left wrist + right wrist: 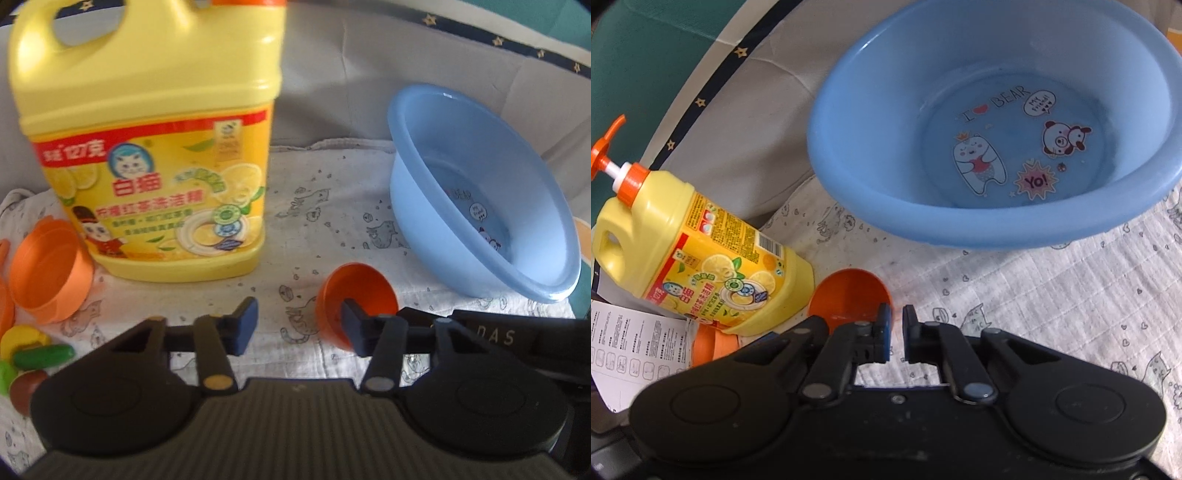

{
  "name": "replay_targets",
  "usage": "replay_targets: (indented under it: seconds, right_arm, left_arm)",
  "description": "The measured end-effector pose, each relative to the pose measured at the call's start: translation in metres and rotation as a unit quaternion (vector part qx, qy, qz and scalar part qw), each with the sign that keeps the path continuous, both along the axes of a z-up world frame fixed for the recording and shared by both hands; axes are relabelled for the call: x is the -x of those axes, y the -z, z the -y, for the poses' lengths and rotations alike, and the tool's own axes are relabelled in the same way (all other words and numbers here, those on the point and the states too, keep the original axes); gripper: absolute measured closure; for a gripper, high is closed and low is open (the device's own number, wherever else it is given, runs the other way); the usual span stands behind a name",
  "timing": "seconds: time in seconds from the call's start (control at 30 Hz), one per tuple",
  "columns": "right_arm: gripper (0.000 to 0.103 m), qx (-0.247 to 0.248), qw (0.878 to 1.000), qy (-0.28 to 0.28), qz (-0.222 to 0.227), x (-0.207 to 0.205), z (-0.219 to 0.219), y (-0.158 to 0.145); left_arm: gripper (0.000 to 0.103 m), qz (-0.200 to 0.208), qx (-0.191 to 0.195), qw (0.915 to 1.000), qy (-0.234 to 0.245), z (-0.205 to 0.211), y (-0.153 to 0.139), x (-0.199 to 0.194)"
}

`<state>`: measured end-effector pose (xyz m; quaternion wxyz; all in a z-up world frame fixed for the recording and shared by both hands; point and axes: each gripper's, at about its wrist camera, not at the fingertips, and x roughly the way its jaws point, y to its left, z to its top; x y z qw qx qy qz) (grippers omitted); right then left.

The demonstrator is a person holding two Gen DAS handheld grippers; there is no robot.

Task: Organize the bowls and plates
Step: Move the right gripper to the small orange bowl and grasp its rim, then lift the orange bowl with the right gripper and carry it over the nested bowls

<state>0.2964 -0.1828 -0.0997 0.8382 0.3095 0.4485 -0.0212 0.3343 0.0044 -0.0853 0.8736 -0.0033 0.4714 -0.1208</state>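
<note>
The right gripper [894, 334] is clamped on the rim of a small round orange plastic bowl [849, 299], tilted on the cat-print cloth [1052, 295] beside the yellow detergent jug [713, 254]. The left gripper [297, 325] stands part-open, holding nothing, 1 finger [352, 321] inside that bowl.

Left gripper [298, 326] angled downward, jaws part open, nothing pressed between the blue pads [246, 325]. Right gripper [897, 334] also pitched down, jaws nearly together (thin gap only), clamped on nothing.
</note>
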Motion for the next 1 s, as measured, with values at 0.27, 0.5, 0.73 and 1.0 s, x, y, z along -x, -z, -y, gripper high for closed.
replay_targets:
  seconds: [0.27,0.5,0.73,1.0]
  right_arm:
    - [0.095,-0.013,1.0,-0.005,0.012,-0.007,-0.007,0.006]
    - [0.095,-0.007,1.0,-0.022,0.013,-0.019,-0.018,0.018]
    - [0.096,0.0,0.999,-0.037,0.017,-0.015,-0.02,0.017]
    - [0.096,-0.003,0.998,-0.059,0.011,0.007,-0.027,0.006]
  left_arm:
    - [0.087,-0.006,-0.014,0.9996,0.025,0.007,0.013,0.002]
    - [0.089,-0.01,-0.016,0.9992,0.037,0.006,0.021,0.003]
    - [0.089,-0.019,-0.009,0.9992,0.033,0.003,0.021,0.009]
    - [0.089,-0.032,0.005,0.9992,0.024,-0.011,0.008,0.034]
